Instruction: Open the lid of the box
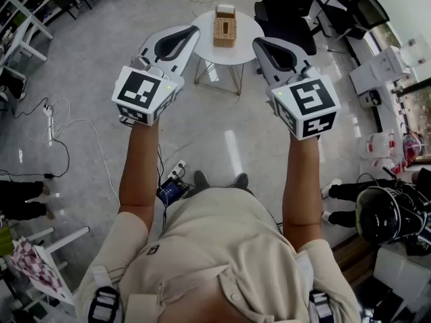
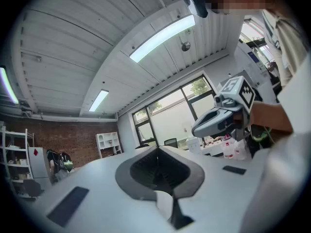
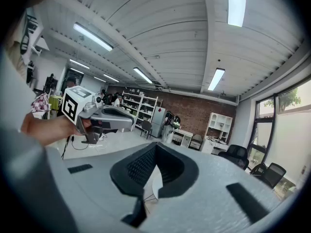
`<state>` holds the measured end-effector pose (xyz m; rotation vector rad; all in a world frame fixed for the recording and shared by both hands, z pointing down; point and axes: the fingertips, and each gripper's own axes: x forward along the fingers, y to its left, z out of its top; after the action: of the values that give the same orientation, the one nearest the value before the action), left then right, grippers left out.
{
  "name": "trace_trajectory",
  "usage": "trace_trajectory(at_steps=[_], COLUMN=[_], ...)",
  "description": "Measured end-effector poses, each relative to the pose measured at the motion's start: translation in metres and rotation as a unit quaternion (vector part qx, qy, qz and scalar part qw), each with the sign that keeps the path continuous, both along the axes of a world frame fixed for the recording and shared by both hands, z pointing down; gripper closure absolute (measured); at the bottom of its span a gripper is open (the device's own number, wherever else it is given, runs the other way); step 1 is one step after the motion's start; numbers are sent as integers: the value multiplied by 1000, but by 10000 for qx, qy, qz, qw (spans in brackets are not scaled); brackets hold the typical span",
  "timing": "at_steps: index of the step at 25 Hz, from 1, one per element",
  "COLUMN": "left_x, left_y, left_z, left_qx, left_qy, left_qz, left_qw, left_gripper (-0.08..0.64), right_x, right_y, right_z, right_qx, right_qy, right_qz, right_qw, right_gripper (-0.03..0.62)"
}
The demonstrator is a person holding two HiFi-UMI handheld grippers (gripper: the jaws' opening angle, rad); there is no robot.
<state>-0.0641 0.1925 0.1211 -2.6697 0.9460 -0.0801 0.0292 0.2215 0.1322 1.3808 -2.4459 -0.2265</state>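
Note:
A woven box [image 1: 225, 31] with a pale lid stands on a small round white table [image 1: 242, 46], far ahead and well below both grippers. My left gripper [image 1: 194, 32] is held up in the air to the left of the table, and its jaws are shut on nothing [image 2: 156, 150]. To the table's right, my right gripper [image 1: 258, 44] is also shut and empty [image 3: 155, 147]. Each gripper view looks out level across the room and shows the other gripper held beside it [image 2: 221, 118] [image 3: 99, 115]. The box appears in neither gripper view.
A black office chair [image 1: 289, 9] stands just behind the table. Cables and a power strip [image 1: 50, 123] lie on the floor at the left. White equipment [image 1: 380, 69] and a dark helmet [image 1: 380, 214] are at the right. A person's shoes [image 1: 330, 190] are nearby.

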Motion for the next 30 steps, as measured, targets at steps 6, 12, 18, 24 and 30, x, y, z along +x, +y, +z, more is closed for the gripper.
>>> trace_trajectory(at_steps=[6,12,18,24,30], left_x=[-5,-13,-27,-37,-32], left_y=[-3,-13,-24,-39,-61], left_z=[2,7,17,24,34], left_qx=[-25,-57,-104,-128,-216], left_qy=[15,-2,12,79,24], left_qz=[0,36,98,106,56], left_qw=[10000,10000,9999,9998,9997], left_gripper=[551,551,551,551,551], right_x=[-5,-14,-27,-37,-31], right_y=[-3,-11,-22,-36,-64], right_z=[1,5,13,22,30], right_qx=[-2,-71,-93,-125,-196], right_qy=[33,57,-27,-244,-253], right_qz=[27,73,153,149,89], right_qw=[10000,9999,9998,9995,9994], right_gripper=[604,604,601,600,600])
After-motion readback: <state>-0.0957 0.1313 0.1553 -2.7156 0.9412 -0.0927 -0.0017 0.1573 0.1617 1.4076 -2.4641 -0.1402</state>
